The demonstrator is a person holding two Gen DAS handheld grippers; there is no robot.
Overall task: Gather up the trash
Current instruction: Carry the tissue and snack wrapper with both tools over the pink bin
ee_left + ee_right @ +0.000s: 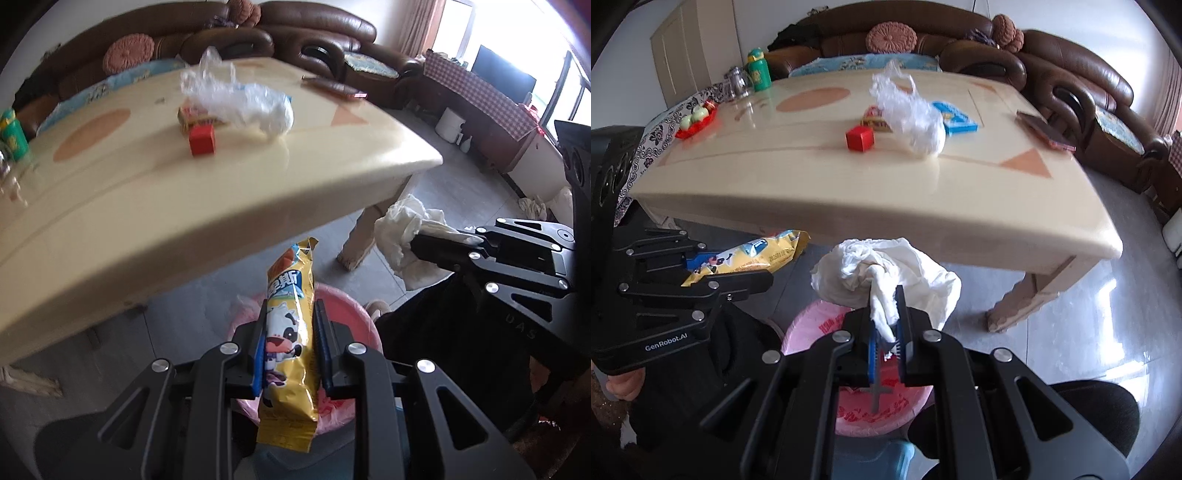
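Both claws are loaded and poised over the bin, so the step in hand looks like the drop-off. The left claw (290, 350) is clamped on a yellow snack wrapper (290, 332), which stands upright between its pads with its torn top pointing up toward the bench (221, 192) edge. The right claw (886, 325) is pinched tight on a crumpled white tissue (886, 273), most of the wad bulging out above the fingertips. Below both sits a bin lined with a pink bag (879, 410); what shows of its inside is only the printed pink liner, and I cannot tell whether any trash already lies in it, since the claws cover much of the mouth. The next move, as I judge it, calls for bringing each load squarely above the opening and parting the pads, the light tissue possibly clinging to the ridged blue pads. More remains on the bench: a crumpled clear plastic bag (912, 114), a red cube (860, 138), a small printed box (873, 120) touching the bag, and a blue flat packet (955, 118) just beside it.
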